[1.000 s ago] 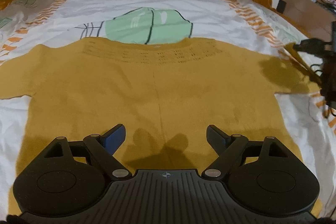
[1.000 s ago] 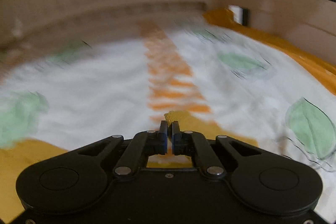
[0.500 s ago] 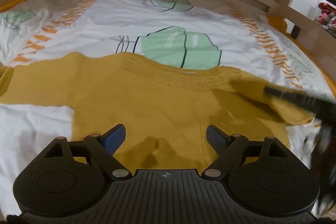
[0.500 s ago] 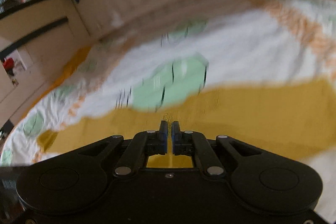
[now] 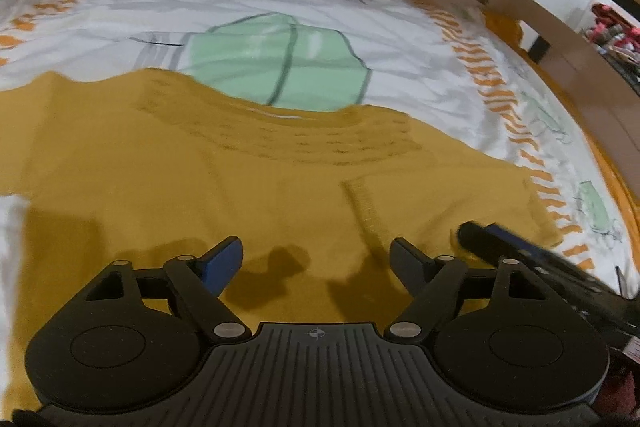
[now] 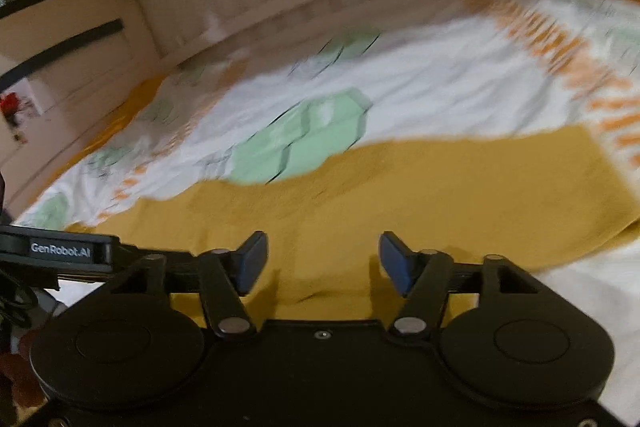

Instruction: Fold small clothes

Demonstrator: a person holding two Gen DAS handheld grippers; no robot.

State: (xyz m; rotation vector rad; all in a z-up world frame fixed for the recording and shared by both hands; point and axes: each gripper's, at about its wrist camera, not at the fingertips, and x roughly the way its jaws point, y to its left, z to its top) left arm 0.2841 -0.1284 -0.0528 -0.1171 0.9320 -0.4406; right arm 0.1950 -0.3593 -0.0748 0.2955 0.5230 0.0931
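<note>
Lying flat: yellow sweater [image 5: 248, 179] on the bedsheet [image 5: 360, 39]
Right gripper [image 6: 322, 259]: over sweater, jaws just opened, empty
Left gripper [image 5: 316, 259]: over sweater, wide, narrowing slightly, empty

The right wrist view is smeared throughout, so the bedsheet [image 6: 440, 95] print and the mustard sweater [image 6: 400, 187] knit cannot be read there. In the left wrist view the sweater [image 5: 200, 167] runs off the left edge and its hem hides under the left gripper [image 5: 316, 259]. Right of that sweater, the right gripper [image 5: 520, 251] shows only as a blurred dark bar, cut by the edge.
</note>
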